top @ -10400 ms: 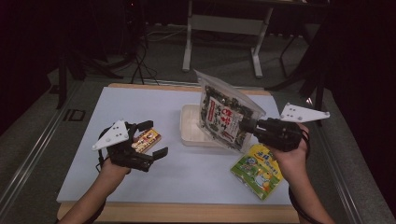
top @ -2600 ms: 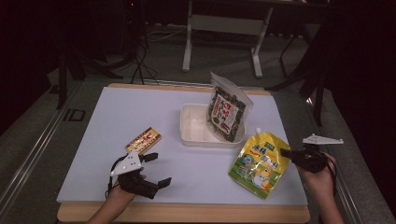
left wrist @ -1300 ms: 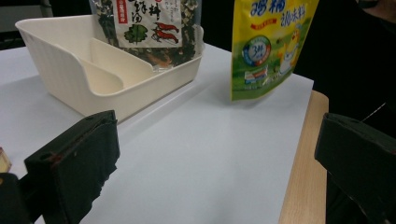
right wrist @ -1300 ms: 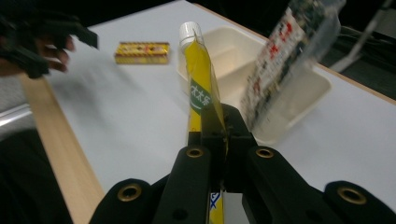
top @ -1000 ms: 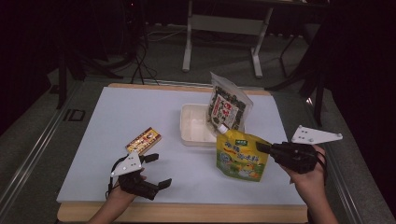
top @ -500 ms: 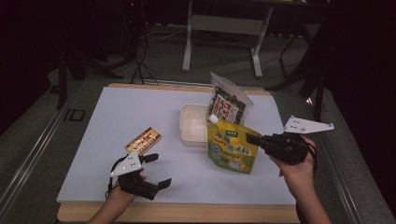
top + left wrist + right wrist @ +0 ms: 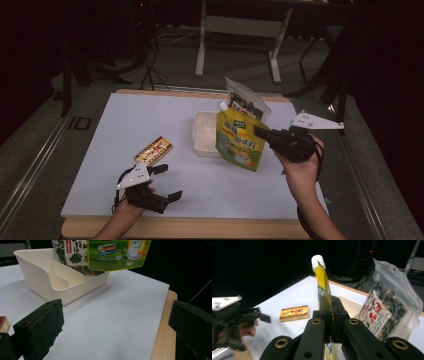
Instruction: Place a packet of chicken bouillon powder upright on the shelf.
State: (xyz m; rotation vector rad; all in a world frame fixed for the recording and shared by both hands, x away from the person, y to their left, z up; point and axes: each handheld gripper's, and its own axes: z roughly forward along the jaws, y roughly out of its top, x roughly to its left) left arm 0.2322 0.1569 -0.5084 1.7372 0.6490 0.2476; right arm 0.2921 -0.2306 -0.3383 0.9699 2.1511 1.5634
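From the high view: yellow spout pouch (image 7: 240, 140) clamped upright in the right hand-held gripper (image 7: 260, 133), hanging just over the near right rim of the white bin (image 7: 200, 131), long axis vertical. From the left gripper view: left hand-held gripper (image 7: 116, 322) wide open and empty, well short of the bin. From the right gripper view: jaws pinched shut on the pouch edge, cap upward, bin straight ahead beside the seaweed bag (image 7: 387, 312).

A white-topped table (image 7: 250, 180) with a wooden front edge is carrying a cream divided bin (image 7: 204, 134) near its far middle, with a red-and-yellow box (image 7: 154, 151) lying left of that bin.
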